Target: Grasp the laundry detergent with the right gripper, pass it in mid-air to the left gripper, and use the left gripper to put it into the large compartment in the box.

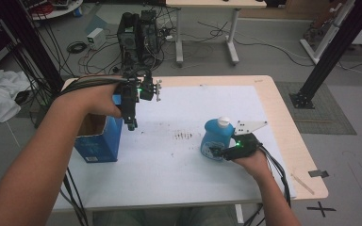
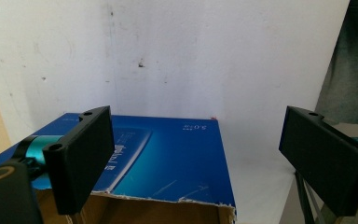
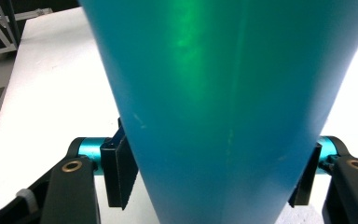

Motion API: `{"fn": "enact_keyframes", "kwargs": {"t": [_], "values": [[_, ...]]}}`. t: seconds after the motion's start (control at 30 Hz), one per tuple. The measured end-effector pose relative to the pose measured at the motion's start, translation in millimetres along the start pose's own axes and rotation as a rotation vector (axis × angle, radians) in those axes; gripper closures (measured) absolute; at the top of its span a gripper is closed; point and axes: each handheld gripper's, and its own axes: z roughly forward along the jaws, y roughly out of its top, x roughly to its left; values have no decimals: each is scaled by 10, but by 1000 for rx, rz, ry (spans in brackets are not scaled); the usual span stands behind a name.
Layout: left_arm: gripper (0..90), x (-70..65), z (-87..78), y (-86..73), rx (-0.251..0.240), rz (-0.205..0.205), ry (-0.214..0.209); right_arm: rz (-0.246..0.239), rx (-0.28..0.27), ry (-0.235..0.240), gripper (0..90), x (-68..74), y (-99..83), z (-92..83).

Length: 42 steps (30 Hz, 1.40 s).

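The blue bottle (image 3: 223, 107), smooth and likely slippery, stands on the bench (image 1: 179, 165) clamped low between the right tool's (image 1: 217, 153) jaws; the left tool (image 1: 132, 123), released, hovers over the blue box (image 2: 168, 158).

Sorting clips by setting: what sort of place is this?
Probably a lab or workshop: cables trail over the floor to a computer tower, and black metal frame legs flank the table.

Beyond my left tongs (image 1: 131, 123), a computer tower (image 1: 139, 33) and loose cables (image 1: 78, 47) sit on the floor (image 1: 264, 56). Between those and my right tongs (image 1: 214, 151), dark specks (image 1: 184, 136) mark the bench (image 1: 283, 132). A white cloth (image 1: 0, 94) lies well left.
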Motion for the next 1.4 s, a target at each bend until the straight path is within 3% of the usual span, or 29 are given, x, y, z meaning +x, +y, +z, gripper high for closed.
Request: {"fn": "enact_keyframes", "kwargs": {"t": [0.63,0.87,1.1,1.17,1.2,1.4], "values": [[102,11,14,2,3,0,-3,-3,-6,-14,402,-2,-11,21],[102,8,15,11,3,3,-3,-42,-13,-27,430,-7,-14,23],[102,-9,-4,19,-5,14,-1,-41,-22,-22,443,18,16,-7],[102,-17,-11,13,-4,7,0,-43,-26,-23,444,26,66,-59],[102,-18,-17,11,-5,9,-1,-14,-10,-12,444,52,97,-98],[102,-50,-61,10,-18,11,3,-87,-6,-10,444,113,398,-224]]}}
